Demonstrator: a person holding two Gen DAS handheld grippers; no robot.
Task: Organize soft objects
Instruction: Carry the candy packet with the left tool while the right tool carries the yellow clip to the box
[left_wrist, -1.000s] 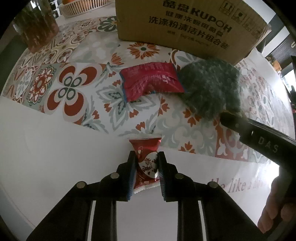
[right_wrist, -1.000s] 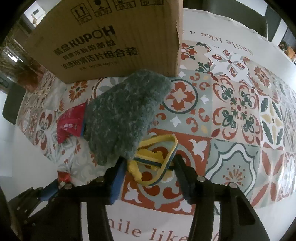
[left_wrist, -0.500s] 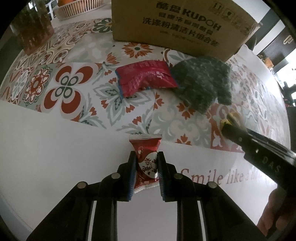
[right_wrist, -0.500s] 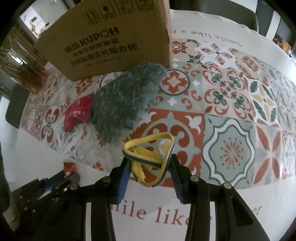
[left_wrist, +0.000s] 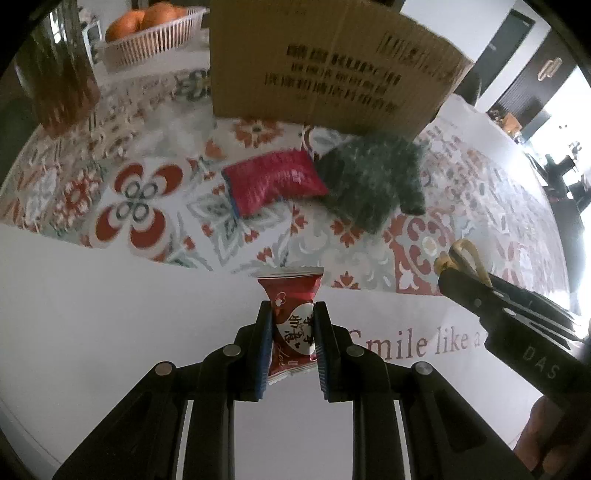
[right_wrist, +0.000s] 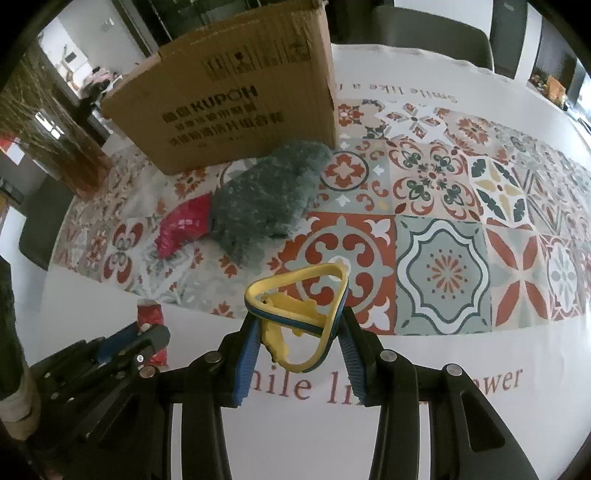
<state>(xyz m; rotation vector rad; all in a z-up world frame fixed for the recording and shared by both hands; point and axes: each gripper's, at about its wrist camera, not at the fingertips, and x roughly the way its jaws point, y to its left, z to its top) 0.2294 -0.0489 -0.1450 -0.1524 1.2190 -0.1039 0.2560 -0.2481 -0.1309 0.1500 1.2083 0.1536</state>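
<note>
My left gripper (left_wrist: 291, 325) is shut on a small red snack packet (left_wrist: 293, 321) and holds it above the white front part of the tablecloth. My right gripper (right_wrist: 298, 328) is shut on a yellow and blue soft strap loop (right_wrist: 301, 314), lifted off the cloth; it shows at the right of the left wrist view (left_wrist: 460, 258). A grey fluffy mitt (right_wrist: 258, 206) (left_wrist: 369, 181) and a red pouch (left_wrist: 269, 181) (right_wrist: 183, 229) lie side by side in front of the cardboard box (right_wrist: 236, 103) (left_wrist: 325, 66).
A glass vase with brown stems (left_wrist: 59, 74) stands at the far left. A white basket of oranges (left_wrist: 151, 33) sits behind it. The patterned tablecloth (right_wrist: 461, 221) stretches to the right. Chairs (right_wrist: 432, 40) stand beyond the table.
Both grippers have pulled back and risen from the mitt and pouch, keeping their loads. The strap loop was lifted away from beside the mitt.
</note>
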